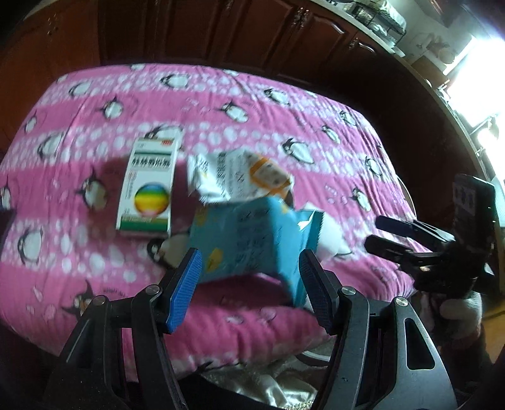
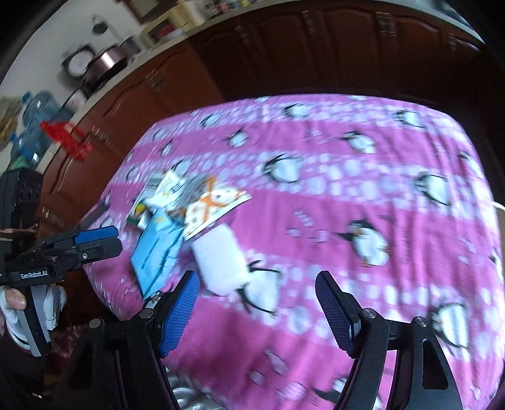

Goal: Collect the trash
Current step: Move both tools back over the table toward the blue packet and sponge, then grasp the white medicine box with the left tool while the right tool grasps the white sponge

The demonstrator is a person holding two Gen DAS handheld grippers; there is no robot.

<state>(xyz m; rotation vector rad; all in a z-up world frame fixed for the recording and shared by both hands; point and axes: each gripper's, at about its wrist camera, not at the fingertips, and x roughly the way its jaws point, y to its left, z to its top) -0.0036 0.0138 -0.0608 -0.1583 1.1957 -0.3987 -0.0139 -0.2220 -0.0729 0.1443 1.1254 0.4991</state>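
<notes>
Several pieces of trash lie bunched on the pink penguin quilt [image 1: 284,104] ahead of you: a white medicine box [image 1: 146,186], a crumpled white wrapper [image 1: 233,176], a blue packet [image 1: 252,243] and a white block [image 2: 219,261]. Your left gripper [image 1: 249,280] hangs with jaws apart on either side of the blue packet, whether touching it you cannot tell. Your right gripper [image 2: 257,307] is spread and empty, the white block just beyond it. Dark wooden cabinets [image 1: 221,28] stand behind.
</notes>
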